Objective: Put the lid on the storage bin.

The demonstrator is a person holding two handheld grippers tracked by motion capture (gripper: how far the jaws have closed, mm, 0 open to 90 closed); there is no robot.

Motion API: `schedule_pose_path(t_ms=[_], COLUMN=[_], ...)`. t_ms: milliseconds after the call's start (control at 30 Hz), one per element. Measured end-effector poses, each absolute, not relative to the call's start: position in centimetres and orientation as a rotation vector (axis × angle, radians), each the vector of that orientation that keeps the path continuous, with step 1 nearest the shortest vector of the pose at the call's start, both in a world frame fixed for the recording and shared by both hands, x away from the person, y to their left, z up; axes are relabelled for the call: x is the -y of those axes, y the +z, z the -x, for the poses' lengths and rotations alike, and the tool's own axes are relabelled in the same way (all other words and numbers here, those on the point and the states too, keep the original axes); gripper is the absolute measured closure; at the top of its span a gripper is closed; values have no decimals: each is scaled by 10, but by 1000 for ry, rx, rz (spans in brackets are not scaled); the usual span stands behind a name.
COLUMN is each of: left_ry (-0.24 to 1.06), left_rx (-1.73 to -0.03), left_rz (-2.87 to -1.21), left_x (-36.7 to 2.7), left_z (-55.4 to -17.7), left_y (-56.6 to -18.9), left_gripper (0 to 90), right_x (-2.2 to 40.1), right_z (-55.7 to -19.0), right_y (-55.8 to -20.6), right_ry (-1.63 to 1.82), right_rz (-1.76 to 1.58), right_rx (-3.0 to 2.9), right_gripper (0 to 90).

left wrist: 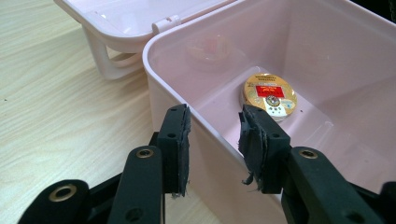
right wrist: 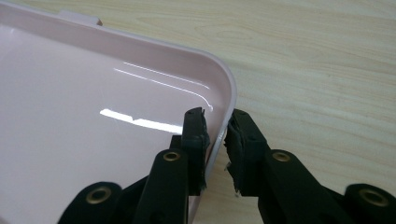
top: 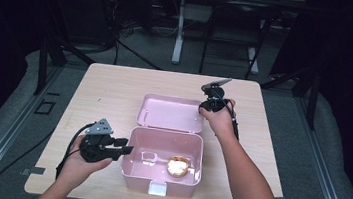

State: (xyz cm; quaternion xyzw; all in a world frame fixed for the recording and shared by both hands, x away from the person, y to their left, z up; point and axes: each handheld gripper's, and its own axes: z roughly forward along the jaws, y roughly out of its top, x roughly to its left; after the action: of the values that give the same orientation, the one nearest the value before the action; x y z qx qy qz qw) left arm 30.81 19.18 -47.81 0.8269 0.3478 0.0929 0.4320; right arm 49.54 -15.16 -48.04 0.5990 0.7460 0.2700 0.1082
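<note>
Pink plastic box [top: 161, 171] sits open near the front edge of the wooden table [top: 105, 91], its lid [top: 170, 113] folded back flat on the table behind it. Left gripper [top: 126, 149] is at the box's left wall, jaws straddling the rim: in the left gripper view [left wrist: 212, 140] one pad is outside the wall, the other inside, with a gap showing on both sides of the wall, so the jaws stand apart and are not pressing on it. Round gold tin [left wrist: 270, 95] with a red label lies on the box floor, just beyond the inner pad; from the high view it is right of centre in the box [top: 177, 166]. Right gripper [top: 209, 105] is at the lid's right rear corner; the right gripper view [right wrist: 215, 135] has the lid rim [right wrist: 219, 140] between the two pads, left pad over the lid's inner face, right pad outside over the table. Jaws are narrow, close around the rim, but a small gap shows at the outer pad, so not clamped.
</note>
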Motion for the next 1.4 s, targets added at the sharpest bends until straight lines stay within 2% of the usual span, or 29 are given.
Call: schedule_pose_path(t_ms=[1400], left_ry=[239], left_rx=[-880], left_rz=[-2059], left_x=[-190], left_z=[-307], left_y=[-478], left_gripper=[638], right_x=[164], right_z=[-461], right_y=[-432], right_ry=[1003], right_rz=[-1636], right_rx=[-2079], right_gripper=[817])
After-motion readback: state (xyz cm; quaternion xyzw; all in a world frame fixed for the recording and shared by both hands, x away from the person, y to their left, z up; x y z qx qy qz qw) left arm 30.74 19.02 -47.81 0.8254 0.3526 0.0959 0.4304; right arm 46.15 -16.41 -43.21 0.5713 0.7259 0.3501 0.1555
